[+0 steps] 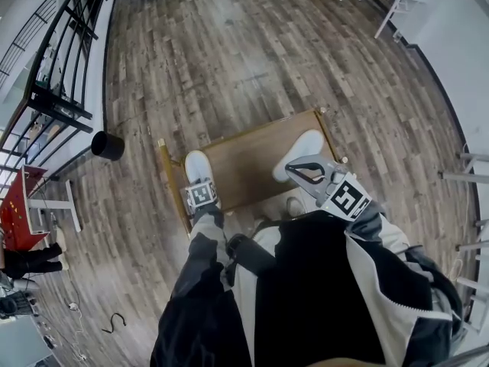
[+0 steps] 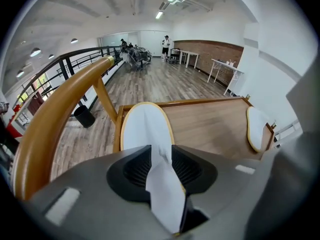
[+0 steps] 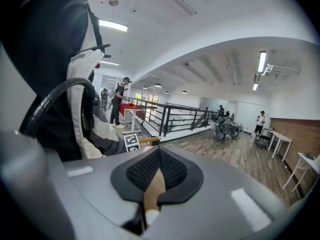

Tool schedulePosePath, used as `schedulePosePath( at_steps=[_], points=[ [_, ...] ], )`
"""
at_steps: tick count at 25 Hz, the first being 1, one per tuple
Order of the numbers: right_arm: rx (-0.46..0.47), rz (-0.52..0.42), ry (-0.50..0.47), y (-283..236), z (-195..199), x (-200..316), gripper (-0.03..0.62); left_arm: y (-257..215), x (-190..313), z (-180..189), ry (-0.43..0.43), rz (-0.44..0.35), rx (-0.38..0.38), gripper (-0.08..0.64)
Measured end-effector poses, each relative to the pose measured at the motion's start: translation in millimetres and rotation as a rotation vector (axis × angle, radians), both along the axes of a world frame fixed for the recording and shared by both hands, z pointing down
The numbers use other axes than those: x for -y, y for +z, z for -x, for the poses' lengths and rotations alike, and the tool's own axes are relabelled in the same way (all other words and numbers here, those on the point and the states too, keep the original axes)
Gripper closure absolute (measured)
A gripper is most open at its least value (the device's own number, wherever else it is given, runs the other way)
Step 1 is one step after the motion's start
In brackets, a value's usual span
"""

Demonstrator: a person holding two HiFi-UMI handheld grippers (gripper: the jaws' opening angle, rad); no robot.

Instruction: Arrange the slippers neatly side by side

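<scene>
Both white slippers lie on the wooden bench [image 1: 246, 161], well apart. The left slipper [image 1: 197, 165] sits at the bench's left edge. The right slipper [image 1: 300, 151] is toward the far right corner, at a different angle. The left tongs [image 1: 199, 182] are at the left slipper's heel with jaws apart. A fold of its white upper stands between them with a dark gap on one side, so I judge it loose, not pinched. The right tongs [image 1: 293, 170] are closed on nothing, just beside the right slipper. Step in hand: handling the left slipper at its heel; the pair is not yet together. The next move likely calls for gripping one slipper and bringing it beside its mate, toes level.
</scene>
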State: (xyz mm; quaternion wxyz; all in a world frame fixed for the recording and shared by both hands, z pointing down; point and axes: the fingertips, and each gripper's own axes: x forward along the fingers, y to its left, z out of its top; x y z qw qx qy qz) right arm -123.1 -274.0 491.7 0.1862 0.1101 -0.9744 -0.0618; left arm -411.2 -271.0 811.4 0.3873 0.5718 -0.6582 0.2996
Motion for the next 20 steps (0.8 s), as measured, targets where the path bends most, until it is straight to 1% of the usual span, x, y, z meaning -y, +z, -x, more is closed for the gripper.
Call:
schedulePosePath(
  at_steps=[1, 5, 7, 10, 14, 17, 20],
  points=[
    [0.002, 0.0, -0.003, 0, 1, 0, 0.588, -2, 1, -1, 0.0, -0.003, -0.002, 0.408],
    [0.01, -0.003, -0.021, -1, 5, 0, 0.588, -14, 7, -9, 0.021, -0.029, -0.006, 0.399],
    [0.02, -0.004, -0.033, -1, 6, 1, 0.588, -30, 18, -18, 0.042, -0.079, -0.003, 0.4],
    [0.04, 0.013, -0.044, -2, 12, 5, 0.588, -81, 44, -38, 0.093, -0.214, 0.007, 0.396],
    [0.059, 0.013, -0.074, -5, 27, 9, 0.588, -176, 70, -75, 0.201, -0.453, 0.034, 0.407],
    [0.075, 0.019, -0.086, -6, 37, 14, 0.588, -245, 73, -99, 0.271, -0.618, 0.042, 0.443],
    [0.088, 0.031, -0.083, -10, 47, 25, 0.588, -308, 70, -112, 0.303, -0.755, -0.006, 0.515]
  ],
)
